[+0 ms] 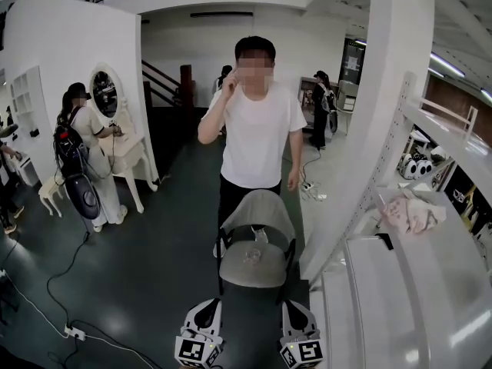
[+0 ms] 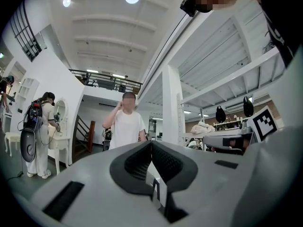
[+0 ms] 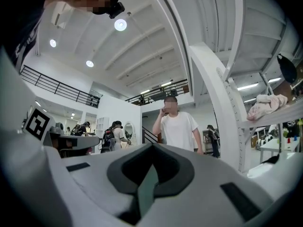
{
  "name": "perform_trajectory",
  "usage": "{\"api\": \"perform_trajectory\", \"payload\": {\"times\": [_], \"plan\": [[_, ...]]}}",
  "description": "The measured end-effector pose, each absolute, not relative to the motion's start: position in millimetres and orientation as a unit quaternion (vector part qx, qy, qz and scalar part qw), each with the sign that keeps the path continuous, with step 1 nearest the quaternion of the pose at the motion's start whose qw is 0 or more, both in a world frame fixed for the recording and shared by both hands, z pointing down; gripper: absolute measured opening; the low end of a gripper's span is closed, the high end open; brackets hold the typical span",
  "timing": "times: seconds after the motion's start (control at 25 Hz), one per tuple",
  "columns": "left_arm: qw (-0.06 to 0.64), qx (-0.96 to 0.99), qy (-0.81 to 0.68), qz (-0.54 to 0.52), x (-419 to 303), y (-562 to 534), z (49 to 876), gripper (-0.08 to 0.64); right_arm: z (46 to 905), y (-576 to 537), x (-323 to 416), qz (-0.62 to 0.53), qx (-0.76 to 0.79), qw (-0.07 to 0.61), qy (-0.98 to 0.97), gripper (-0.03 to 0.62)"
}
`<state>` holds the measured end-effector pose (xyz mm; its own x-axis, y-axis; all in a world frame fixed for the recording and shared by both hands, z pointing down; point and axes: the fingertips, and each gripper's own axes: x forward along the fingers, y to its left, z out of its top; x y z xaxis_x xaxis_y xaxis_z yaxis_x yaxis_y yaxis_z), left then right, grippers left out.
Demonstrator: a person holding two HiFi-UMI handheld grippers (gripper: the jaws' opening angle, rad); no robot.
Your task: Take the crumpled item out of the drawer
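Observation:
A crumpled pinkish cloth (image 1: 411, 210) lies on top of a white shelf unit (image 1: 400, 298) at the right; no open drawer shows. It also appears on a shelf in the right gripper view as the cloth (image 3: 266, 105) and, small, in the left gripper view as the cloth (image 2: 204, 128). My left gripper (image 1: 206, 307) and right gripper (image 1: 292, 307) are held low at the bottom edge, side by side, well short of the cloth. The left gripper (image 2: 151, 144) has its jaws closed together with nothing between them. So does the right gripper (image 3: 151, 146).
A person in a white T-shirt (image 1: 256, 129) stands straight ahead behind a grey chair (image 1: 255, 244). A white post (image 1: 369, 129) rises between the chair and the shelf unit. More people stand by a white dressing table (image 1: 123, 152) at the left. Cables (image 1: 69, 329) trail over the dark floor.

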<state>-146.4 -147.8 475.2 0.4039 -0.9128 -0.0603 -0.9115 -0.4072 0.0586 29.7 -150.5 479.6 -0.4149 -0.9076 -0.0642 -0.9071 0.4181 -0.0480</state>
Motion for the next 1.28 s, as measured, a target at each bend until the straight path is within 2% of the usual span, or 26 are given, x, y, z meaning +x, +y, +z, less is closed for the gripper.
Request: {"api": "perform_trajectory", "payload": {"times": [0.76,1.04,1.28], "plan": [[0.013,0.837,-0.545,-0.050,-142.2,-157.5,471.6,0.025,472.0,-159.1,35.1,0.008,-0.539,0.048,0.841,0.026],[0.014,0.835,-0.544,-0.080,-146.0,-162.6,455.1,0.025,455.7,-166.4,26.9,0.005,-0.516,0.087,0.852,0.026],[0.017,0.831,-0.551,-0.077,-152.9,-163.6,456.1,0.025,455.2,-168.0,30.2,0.001,-0.520,0.083,0.850,0.026]]}}
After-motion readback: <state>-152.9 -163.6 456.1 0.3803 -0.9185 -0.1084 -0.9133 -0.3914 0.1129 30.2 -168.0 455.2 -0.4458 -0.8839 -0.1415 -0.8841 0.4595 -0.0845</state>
